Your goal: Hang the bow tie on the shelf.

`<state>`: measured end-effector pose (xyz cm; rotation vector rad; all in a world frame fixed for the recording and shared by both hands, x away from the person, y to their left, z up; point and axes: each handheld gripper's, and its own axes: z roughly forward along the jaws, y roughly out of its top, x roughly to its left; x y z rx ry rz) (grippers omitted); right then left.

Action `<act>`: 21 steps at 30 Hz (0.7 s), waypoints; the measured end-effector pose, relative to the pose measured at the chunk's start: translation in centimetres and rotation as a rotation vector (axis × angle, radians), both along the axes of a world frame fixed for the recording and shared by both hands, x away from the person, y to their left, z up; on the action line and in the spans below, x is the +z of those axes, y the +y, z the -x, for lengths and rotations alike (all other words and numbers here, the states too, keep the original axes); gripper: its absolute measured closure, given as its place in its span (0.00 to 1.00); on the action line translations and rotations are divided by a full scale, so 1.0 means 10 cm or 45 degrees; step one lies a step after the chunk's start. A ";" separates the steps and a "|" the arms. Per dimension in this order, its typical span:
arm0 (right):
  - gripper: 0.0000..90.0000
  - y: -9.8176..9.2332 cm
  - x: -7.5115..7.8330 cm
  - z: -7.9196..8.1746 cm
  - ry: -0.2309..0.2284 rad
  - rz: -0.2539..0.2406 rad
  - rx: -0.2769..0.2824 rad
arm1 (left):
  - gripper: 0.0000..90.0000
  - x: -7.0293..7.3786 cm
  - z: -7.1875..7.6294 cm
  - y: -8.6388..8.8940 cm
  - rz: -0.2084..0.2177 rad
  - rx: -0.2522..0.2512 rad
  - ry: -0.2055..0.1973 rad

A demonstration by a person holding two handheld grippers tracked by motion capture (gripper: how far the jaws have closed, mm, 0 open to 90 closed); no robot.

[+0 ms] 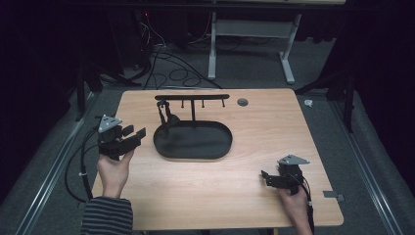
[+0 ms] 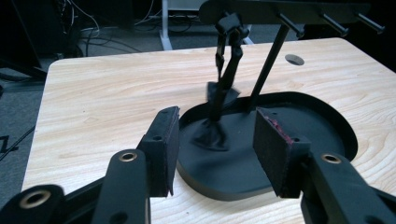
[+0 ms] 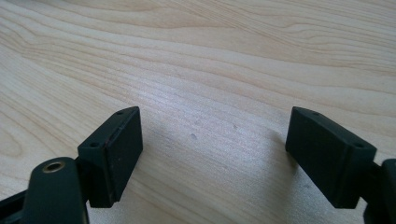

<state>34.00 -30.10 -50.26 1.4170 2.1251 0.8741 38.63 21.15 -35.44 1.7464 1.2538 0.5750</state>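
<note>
while the left gripper (image 1: 131, 137) hovers just left of the black oval tray (image 1: 215, 149), the tray lies near the middle of the wooden table (image 1: 254, 127) with its long axis running left to right across the high view. a thin post rises from the tray's back edge to a hook bar (image 1: 192, 97) that runs the same way, its pegs pointing toward the person. a dark strap (image 1: 165, 117) hangs from the leftmost peg, its long axis nearly upright, and its lower end rests inside the tray.

the left gripper view shows the strap's crumpled lower end (image 2: 211, 135) lying on the tray floor, a detail the high view leaves too small to read. the right gripper view shows bare wood grain between its jaws.

the left gripper's jaws stand spread, pinching nothing, with the tray and strap beyond them. the right gripper (image 1: 269, 178), near the table's front right, is spread wide too and holds nothing.
</note>
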 end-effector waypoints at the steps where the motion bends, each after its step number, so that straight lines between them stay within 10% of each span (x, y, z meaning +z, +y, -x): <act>1: 0.22 0.00 0.00 0.00 0.001 -0.001 -0.001 | 0.57 -0.01 0.01 0.00 0.001 -0.001 0.001; 21: 0.22 0.00 0.00 0.00 -0.002 0.001 0.001 | 0.54 -0.09 0.20 0.05 0.029 -0.011 0.003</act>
